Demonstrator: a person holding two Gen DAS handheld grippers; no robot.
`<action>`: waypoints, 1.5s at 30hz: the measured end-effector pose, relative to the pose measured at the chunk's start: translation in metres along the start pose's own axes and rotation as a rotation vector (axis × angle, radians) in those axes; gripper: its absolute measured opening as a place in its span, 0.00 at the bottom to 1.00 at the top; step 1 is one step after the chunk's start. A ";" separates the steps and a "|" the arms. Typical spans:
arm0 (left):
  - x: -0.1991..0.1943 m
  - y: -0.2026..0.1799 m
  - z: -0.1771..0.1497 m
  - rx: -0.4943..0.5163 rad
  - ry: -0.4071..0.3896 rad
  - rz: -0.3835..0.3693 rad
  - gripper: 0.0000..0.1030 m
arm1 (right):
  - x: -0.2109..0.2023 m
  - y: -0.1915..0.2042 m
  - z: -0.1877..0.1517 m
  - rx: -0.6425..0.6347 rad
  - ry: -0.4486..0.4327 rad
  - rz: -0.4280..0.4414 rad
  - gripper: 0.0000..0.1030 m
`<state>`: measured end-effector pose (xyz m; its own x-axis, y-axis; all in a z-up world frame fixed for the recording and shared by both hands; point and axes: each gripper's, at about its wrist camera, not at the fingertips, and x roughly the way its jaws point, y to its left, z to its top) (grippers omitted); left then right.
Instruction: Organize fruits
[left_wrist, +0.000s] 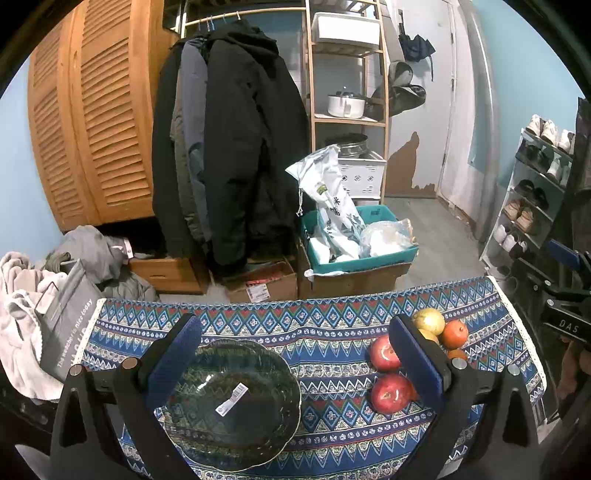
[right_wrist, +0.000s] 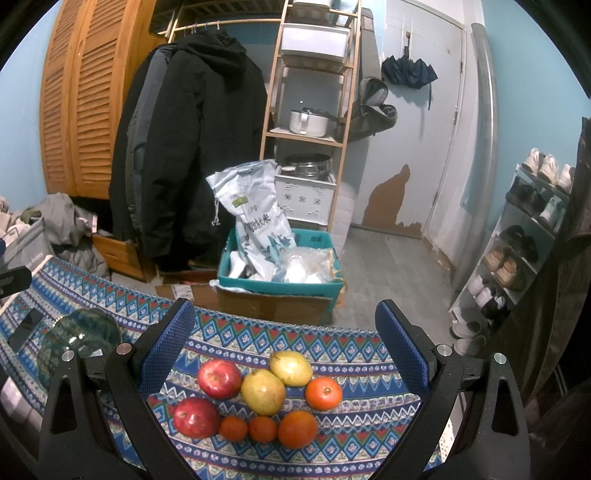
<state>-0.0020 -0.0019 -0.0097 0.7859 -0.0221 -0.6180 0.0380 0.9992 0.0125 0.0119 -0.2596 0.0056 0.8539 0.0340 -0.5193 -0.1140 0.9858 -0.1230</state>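
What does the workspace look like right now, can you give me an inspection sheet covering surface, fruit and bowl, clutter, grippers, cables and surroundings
Surface: table under a patterned blue cloth.
Job's things: glass bowl, no fruit in it; two red apples, two yellow-green pears and four orange fruits clustered together on the cloth to the bowl's right.
Clutter: dark flat object beyond the bowl.
Grippers: left gripper open above the bowl; right gripper open above the fruit.
Cables: nothing seen.
Surroundings: hanging coats, wooden shelf, teal crate, shoe rack.
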 end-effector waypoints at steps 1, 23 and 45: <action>0.000 0.000 0.000 0.001 0.000 0.000 0.99 | 0.000 0.000 0.000 0.000 0.000 -0.001 0.94; 0.002 -0.004 -0.002 0.010 0.003 0.001 0.99 | 0.000 -0.002 -0.003 -0.004 0.004 -0.002 0.94; 0.049 -0.032 -0.020 0.058 0.128 -0.049 0.99 | 0.034 -0.019 -0.041 -0.034 0.147 -0.050 0.94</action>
<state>0.0227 -0.0341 -0.0560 0.6975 -0.0632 -0.7138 0.1132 0.9933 0.0227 0.0224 -0.2840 -0.0441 0.7759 -0.0413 -0.6295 -0.0926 0.9796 -0.1784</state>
